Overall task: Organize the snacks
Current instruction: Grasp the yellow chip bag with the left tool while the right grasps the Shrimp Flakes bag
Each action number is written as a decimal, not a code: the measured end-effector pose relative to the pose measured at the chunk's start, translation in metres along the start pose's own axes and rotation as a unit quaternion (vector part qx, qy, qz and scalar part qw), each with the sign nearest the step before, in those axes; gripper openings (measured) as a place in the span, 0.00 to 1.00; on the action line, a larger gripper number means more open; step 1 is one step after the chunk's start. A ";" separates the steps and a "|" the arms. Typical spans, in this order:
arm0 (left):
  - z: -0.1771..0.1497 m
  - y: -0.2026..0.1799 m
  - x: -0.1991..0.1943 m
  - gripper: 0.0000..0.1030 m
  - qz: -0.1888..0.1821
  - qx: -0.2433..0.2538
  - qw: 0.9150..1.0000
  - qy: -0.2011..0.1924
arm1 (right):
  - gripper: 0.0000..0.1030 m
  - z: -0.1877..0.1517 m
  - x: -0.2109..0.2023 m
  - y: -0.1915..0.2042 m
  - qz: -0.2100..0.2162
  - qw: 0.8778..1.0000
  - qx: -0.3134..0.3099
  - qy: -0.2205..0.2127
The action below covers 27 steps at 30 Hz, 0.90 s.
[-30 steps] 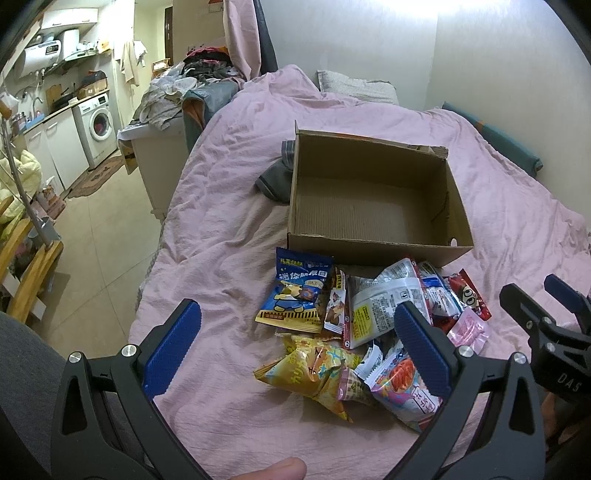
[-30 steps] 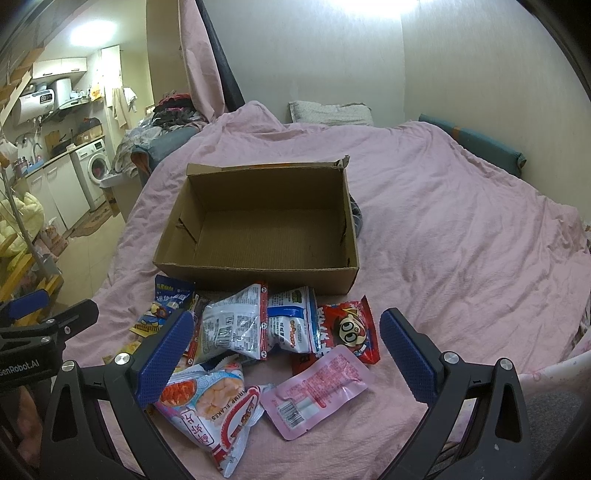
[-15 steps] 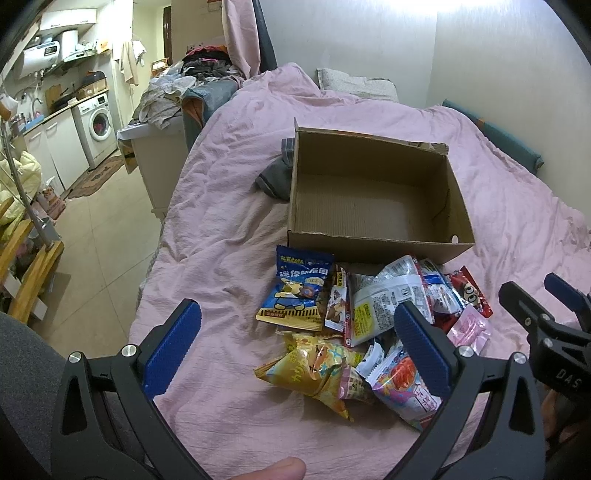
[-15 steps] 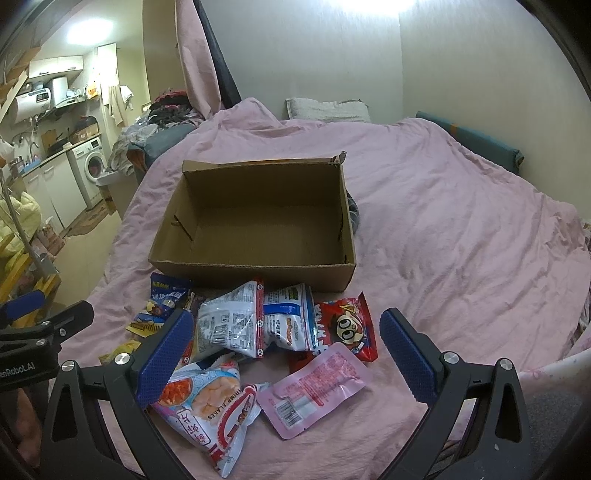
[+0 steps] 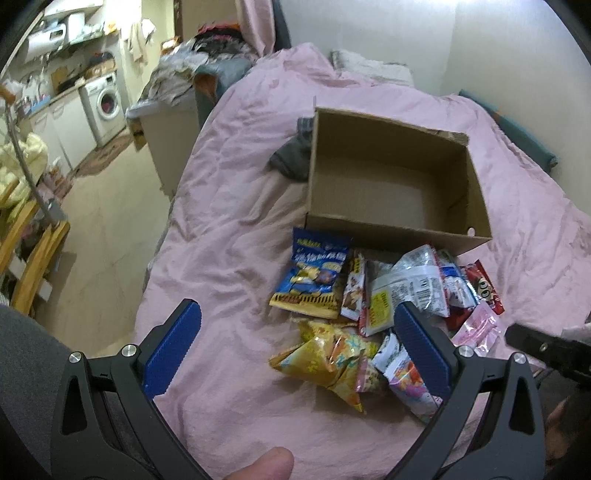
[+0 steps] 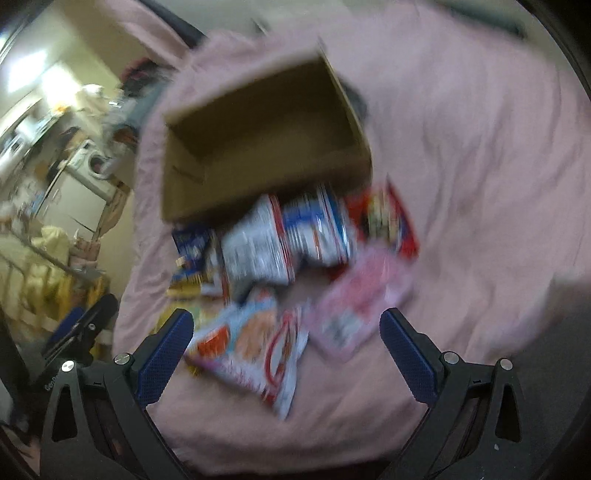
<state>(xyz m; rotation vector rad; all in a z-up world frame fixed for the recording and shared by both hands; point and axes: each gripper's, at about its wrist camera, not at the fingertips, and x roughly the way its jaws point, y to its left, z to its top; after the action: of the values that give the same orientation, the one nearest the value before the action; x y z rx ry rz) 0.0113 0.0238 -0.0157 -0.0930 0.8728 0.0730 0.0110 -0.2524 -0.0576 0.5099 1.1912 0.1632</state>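
Right gripper (image 6: 286, 341) has swung, blurring its view; both grippers' jaws stay spread above the snacks (image 5: 373, 306)

1. My bed (image 5: 229, 236), in a pink cover, fills the room's middle.
2. Left of it lies beige floor (image 5: 99, 236).
3. Beyond that floor stands a washing machine (image 5: 105, 105).
4. A pale wall (image 5: 388, 33) rises behind the bed.

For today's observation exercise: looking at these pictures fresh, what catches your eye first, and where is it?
An open, empty brown cardboard box sits on the wrinkled pink bedspread. Just in front of it lies a jumble of colourful snack packets, the blue-and-yellow bag leftmost. The open left gripper and open right gripper frame the pile.
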 end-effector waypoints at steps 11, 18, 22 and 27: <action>0.002 0.015 0.013 1.00 -0.003 -0.043 0.998 0.049 | 0.99 -0.013 0.075 0.017 0.043 0.988 0.087 0.123; 0.002 0.022 0.015 1.00 0.004 -0.049 0.998 0.050 | 0.67 -0.015 0.095 0.015 0.033 0.987 0.092 0.131; 0.002 0.027 0.023 1.00 0.001 -0.060 0.996 0.069 | 0.50 -0.016 0.081 0.013 0.054 0.988 0.074 0.121; 0.010 0.024 0.031 1.00 -0.012 -0.053 0.993 0.105 | 0.49 -0.010 0.042 0.009 0.097 0.988 0.055 0.106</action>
<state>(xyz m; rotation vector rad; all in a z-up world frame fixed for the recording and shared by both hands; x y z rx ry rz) 0.0363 0.0499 -0.0341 -0.2131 1.0774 0.0891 0.0186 -0.2256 -0.0919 0.7194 1.3634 0.3259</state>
